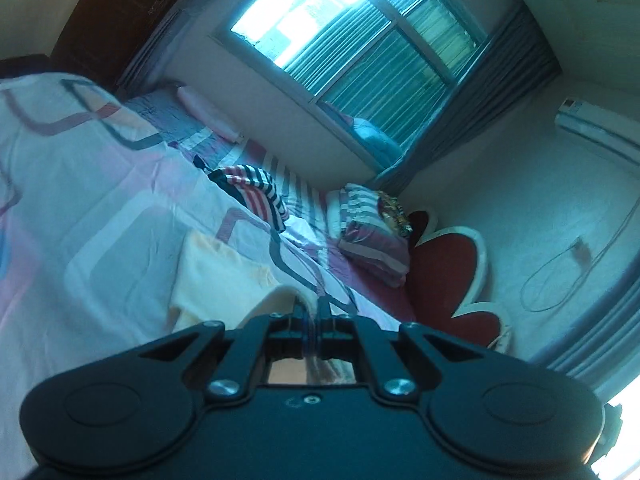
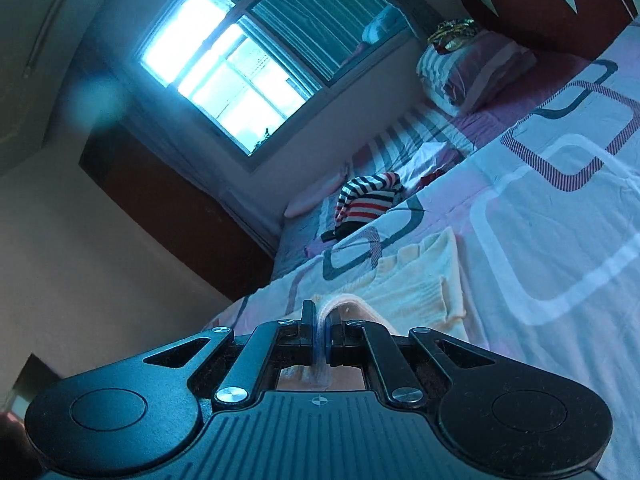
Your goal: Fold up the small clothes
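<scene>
Up close in the left view, the left gripper (image 1: 313,307) has its jaws pinched shut on an edge of the soft, pale yellow knit garment (image 1: 218,276), which lies on the patterned bed sheet (image 1: 100,184). Next, the right gripper (image 2: 322,314) pinches its ribbed hem too. Lift both evenly, so the fold lands straight.

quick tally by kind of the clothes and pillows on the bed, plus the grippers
Pale yellow garment, pinched at its edge by both grippers: 1
Striped garment, bunched further up the bed: 1
Striped pillow by the headboard: 1
Grippers, left gripper and right gripper, both shut on the yellow cloth: 2
Total: 5
</scene>
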Action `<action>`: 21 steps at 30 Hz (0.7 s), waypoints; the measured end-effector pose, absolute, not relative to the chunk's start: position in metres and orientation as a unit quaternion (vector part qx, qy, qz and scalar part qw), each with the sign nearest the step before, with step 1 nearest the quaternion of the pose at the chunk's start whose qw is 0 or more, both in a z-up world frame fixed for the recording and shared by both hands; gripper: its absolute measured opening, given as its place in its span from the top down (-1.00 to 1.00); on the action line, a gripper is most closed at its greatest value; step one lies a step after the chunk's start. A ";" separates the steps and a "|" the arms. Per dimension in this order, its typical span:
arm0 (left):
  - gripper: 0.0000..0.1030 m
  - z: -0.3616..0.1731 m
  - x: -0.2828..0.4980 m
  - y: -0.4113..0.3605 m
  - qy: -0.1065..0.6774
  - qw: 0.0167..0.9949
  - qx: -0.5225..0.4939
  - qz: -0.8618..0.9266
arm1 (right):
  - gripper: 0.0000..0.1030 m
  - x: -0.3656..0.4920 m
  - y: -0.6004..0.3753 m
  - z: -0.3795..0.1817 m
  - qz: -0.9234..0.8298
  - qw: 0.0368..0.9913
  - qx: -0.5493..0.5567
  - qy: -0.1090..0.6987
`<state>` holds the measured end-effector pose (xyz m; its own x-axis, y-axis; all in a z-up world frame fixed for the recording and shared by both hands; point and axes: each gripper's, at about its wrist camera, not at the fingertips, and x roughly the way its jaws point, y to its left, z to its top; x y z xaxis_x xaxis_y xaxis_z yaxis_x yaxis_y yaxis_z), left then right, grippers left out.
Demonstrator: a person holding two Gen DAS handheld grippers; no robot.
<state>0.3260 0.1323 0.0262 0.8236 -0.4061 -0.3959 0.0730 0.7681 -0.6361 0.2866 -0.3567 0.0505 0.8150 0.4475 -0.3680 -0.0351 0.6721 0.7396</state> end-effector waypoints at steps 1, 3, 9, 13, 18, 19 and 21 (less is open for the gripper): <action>0.95 0.023 0.340 0.129 0.272 0.900 -0.315 -0.129 | 0.95 0.303 -0.359 0.045 0.131 0.870 0.384 0.278; 0.95 0.009 0.369 0.124 0.295 0.893 -0.317 -0.121 | 0.95 0.333 -0.363 0.028 0.123 0.862 0.391 0.299; 0.95 -0.044 0.444 0.123 0.357 0.879 -0.302 -0.095 | 0.95 0.402 -0.370 -0.040 0.103 0.841 0.400 0.349; 0.95 -0.061 0.478 0.122 0.368 0.877 -0.294 -0.091 | 0.95 0.436 -0.372 -0.066 0.100 0.834 0.407 0.358; 0.95 -0.081 0.517 0.118 0.383 0.874 -0.285 -0.090 | 0.95 0.471 -0.374 -0.089 0.096 0.828 0.411 0.370; 0.95 -0.085 0.524 0.118 0.387 0.871 -0.289 -0.091 | 0.95 0.477 -0.376 -0.095 0.096 0.823 0.417 0.374; 0.94 -0.094 0.537 0.118 0.390 0.866 -0.296 -0.098 | 0.94 0.486 -0.378 -0.103 0.100 0.816 0.425 0.379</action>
